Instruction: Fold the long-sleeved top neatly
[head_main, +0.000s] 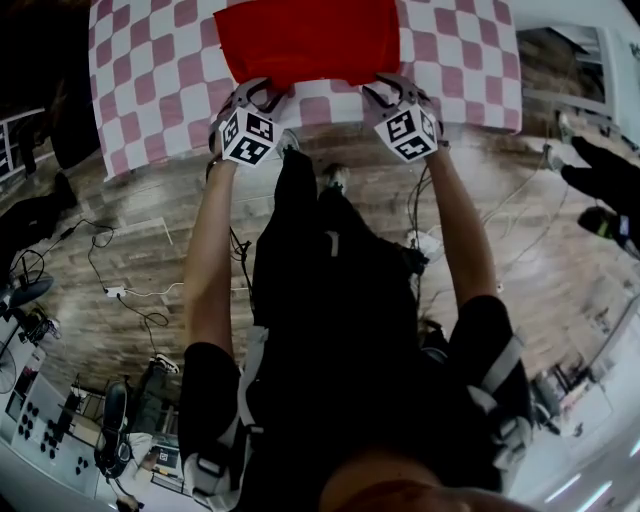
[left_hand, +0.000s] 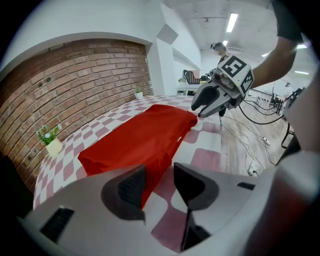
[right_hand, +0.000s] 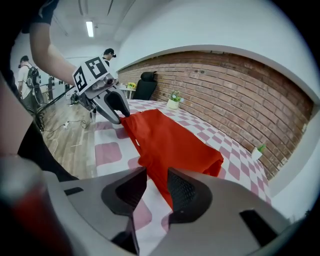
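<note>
Head view: red top (head_main: 308, 40) folded flat; left tongs (head_main: 268, 92), right tongs (head_main: 385, 90) parted, gripping nothing.

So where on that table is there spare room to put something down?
The checked tablecloth lies bare on both sides of the red top. The near edge is crowded: the left gripper and right gripper sit at the top's near corners. Small potted plants stand along the side by the brick wall.
</note>
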